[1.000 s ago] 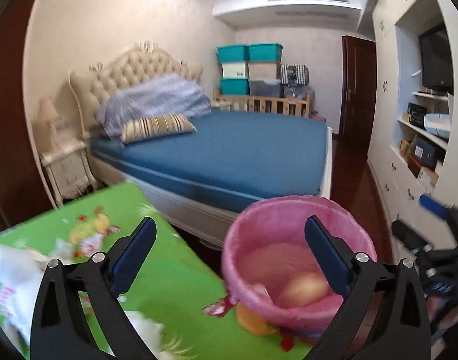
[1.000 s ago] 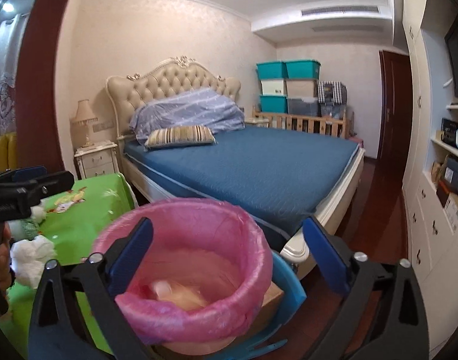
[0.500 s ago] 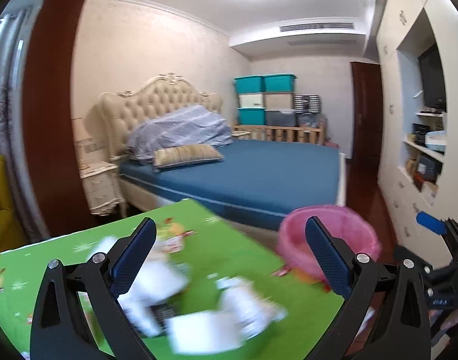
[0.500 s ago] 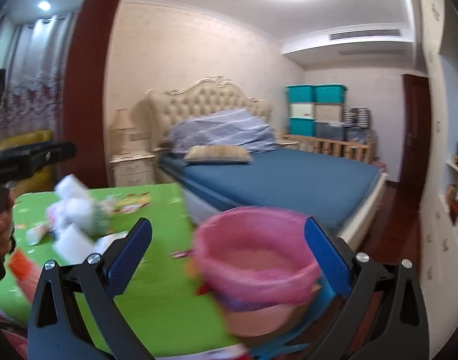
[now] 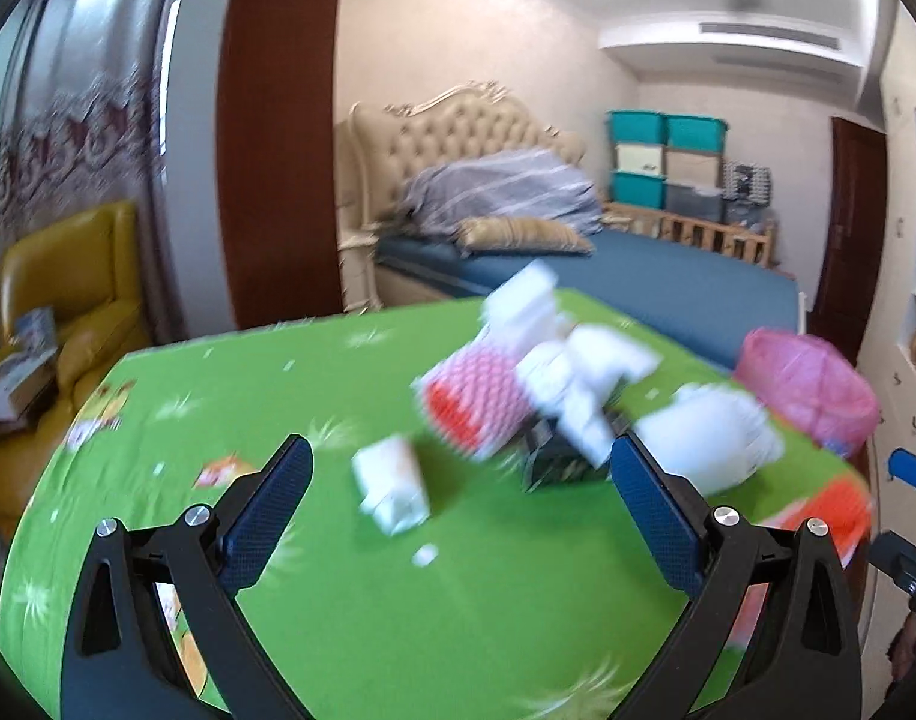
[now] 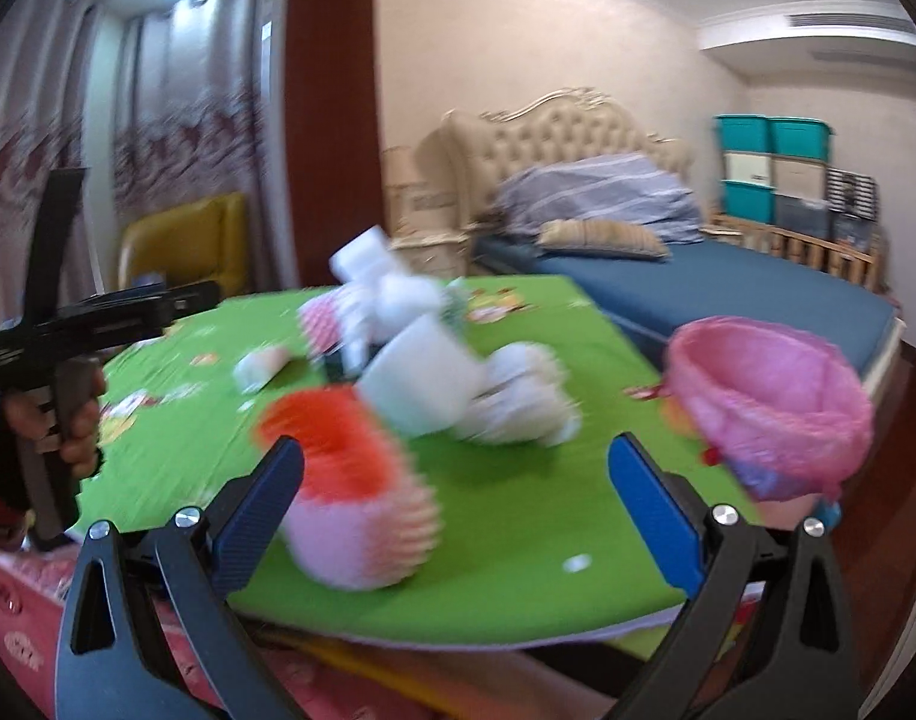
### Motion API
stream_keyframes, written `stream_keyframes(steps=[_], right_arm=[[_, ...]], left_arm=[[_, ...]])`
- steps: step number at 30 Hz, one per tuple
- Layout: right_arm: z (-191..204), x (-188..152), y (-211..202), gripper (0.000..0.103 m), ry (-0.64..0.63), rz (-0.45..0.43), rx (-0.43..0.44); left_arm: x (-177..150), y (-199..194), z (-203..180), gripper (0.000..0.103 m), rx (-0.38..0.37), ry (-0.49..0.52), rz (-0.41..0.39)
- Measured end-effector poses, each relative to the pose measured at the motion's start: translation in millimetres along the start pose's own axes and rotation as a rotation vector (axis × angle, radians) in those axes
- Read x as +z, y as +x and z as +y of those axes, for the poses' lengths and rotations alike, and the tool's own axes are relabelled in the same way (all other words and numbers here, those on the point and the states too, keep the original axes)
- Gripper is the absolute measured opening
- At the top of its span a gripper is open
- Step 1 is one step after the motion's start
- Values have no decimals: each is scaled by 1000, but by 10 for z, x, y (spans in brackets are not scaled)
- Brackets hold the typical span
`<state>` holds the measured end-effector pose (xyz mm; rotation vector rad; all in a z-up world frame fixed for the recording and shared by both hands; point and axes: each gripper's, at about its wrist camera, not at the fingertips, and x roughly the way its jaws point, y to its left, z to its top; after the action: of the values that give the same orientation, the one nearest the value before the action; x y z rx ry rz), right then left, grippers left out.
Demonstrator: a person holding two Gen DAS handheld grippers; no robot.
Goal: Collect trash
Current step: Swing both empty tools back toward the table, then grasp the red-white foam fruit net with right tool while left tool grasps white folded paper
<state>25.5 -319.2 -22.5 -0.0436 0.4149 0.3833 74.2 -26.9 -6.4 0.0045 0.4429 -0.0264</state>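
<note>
Blurred trash lies on the green tablecloth (image 5: 230, 396): a pink-and-red foam net sleeve (image 5: 476, 402), a heap of white crumpled paper (image 5: 578, 372), a small white scrap (image 5: 392, 486) and a dark box (image 5: 554, 456). My left gripper (image 5: 461, 504) hovers open above the cloth, just short of the scrap, holding nothing. In the right wrist view my right gripper (image 6: 455, 504) is open and empty, with a second pink-and-red foam sleeve (image 6: 350, 492) just beyond its left finger. The bin with a pink liner (image 6: 770, 402) stands past the table's right edge.
A blue bed (image 5: 668, 282) lies behind the table, with teal storage boxes (image 5: 662, 150) at the back. At the left stands a yellow armchair (image 5: 68, 300). A hand (image 6: 68, 420) holds the other gripper at the left of the right wrist view. A pink patterned cloth (image 6: 32, 630) hangs below the table's near edge.
Both views have swung left from the pink bin to the green table. The trash pile now fills the middle, and the bin sits at the right. Both grippers stayed open.
</note>
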Motion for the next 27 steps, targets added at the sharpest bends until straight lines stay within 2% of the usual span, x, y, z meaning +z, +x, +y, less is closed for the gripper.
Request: stream_keyframes(steps=[5, 10, 12, 15, 17, 20, 23, 27], right_arm=[[254, -116, 192, 98, -59, 66, 12], [305, -171, 422, 98, -44, 115, -2], [346, -186, 480, 91, -66, 122, -17], [338, -224, 551, 71, -57, 142, -5], [324, -239, 560, 46, -49, 136, -2], [284, -221, 534, 37, -37, 104, 0], [241, -195, 520, 36, -17, 72, -6], [214, -129, 551, 35, -12, 46, -15]], left_arm=[[-182, 65, 88, 95, 33, 25, 38], [-244, 117, 95, 95, 38, 17, 62], [-263, 141, 127, 95, 44, 8, 68], [-289, 186, 185, 95, 42, -15, 90], [-302, 250, 236, 95, 31, -40, 121], [-305, 357, 341, 95, 33, -92, 156], [-280, 483, 407, 95, 59, -115, 173], [-198, 759, 406, 95, 84, -119, 237]])
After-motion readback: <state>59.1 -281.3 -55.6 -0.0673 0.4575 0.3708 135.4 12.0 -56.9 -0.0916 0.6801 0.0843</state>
